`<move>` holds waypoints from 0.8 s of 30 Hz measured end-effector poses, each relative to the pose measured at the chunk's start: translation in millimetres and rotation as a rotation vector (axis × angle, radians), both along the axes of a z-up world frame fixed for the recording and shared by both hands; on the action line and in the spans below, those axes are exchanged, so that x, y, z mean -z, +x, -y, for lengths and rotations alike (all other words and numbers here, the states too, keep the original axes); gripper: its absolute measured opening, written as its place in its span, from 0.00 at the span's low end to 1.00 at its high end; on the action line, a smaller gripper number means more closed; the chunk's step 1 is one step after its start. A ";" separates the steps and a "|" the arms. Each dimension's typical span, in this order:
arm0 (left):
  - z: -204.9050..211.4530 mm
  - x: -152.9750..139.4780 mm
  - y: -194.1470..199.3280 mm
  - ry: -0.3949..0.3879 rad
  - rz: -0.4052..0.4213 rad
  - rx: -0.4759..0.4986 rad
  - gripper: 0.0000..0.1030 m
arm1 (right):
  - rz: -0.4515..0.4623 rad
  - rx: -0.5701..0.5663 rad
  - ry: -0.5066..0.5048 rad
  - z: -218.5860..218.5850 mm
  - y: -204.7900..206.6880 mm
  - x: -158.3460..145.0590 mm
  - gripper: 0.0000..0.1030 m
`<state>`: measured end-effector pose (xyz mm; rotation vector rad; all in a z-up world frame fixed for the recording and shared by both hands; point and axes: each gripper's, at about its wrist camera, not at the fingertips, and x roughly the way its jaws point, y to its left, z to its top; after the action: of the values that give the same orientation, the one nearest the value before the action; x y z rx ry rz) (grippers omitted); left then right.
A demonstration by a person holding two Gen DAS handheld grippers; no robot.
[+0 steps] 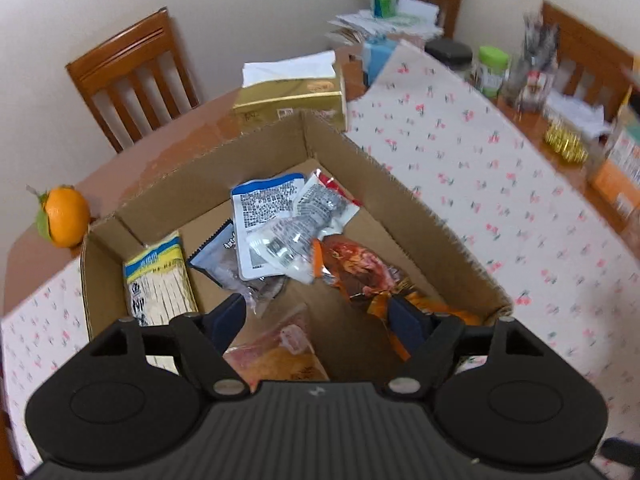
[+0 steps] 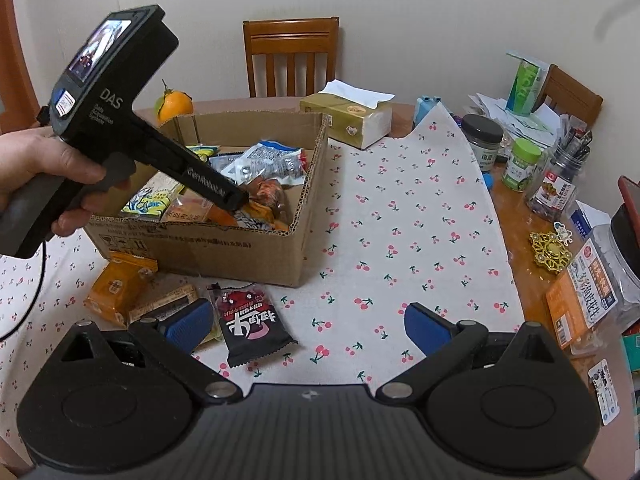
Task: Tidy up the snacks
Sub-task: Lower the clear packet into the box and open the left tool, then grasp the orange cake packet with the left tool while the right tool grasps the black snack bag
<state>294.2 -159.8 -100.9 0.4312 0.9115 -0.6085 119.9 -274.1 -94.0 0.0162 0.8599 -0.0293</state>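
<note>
A cardboard box (image 1: 400,200) holds several snack packets, among them a white and blue packet (image 1: 264,216), a red-orange packet (image 1: 360,264) and a yellow-blue packet (image 1: 160,280). My left gripper (image 1: 316,316) is open and empty, fingers inside the box above the snacks. In the right wrist view the box (image 2: 224,252) stands at left with the left gripper's body (image 2: 120,128) over it. My right gripper (image 2: 308,324) is open and empty, low over the tablecloth. A black and red packet (image 2: 252,328) lies by its left finger. An orange packet (image 2: 116,288) and a tan packet (image 2: 168,304) lie in front of the box.
A gold tissue box (image 2: 348,116) and an orange fruit (image 2: 176,104) sit behind the box. Jars (image 2: 520,164), papers, a gold trinket (image 2: 550,252) and an orange carton (image 2: 576,300) crowd the right side of the table. Wooden chairs (image 2: 292,56) stand around it.
</note>
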 end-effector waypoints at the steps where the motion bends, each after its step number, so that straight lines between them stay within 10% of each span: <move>1: -4.7 -5.8 -1.8 -0.033 -0.005 -0.006 0.76 | -0.003 -0.003 -0.002 -0.7 0.1 0.7 1.00; 12: -64.0 -51.2 -51.9 -0.171 0.063 -0.137 0.80 | -0.072 -0.086 -0.050 -9.9 6.9 29.8 1.00; 24: -120.8 4.9 -107.8 -0.113 -0.019 -0.333 0.80 | -0.197 -0.145 -0.019 -10.5 15.4 89.0 1.00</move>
<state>186.4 -39.0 -105.8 0.1661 0.9367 -0.3574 135.3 -263.7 -183.0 -0.0684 1.0557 0.0987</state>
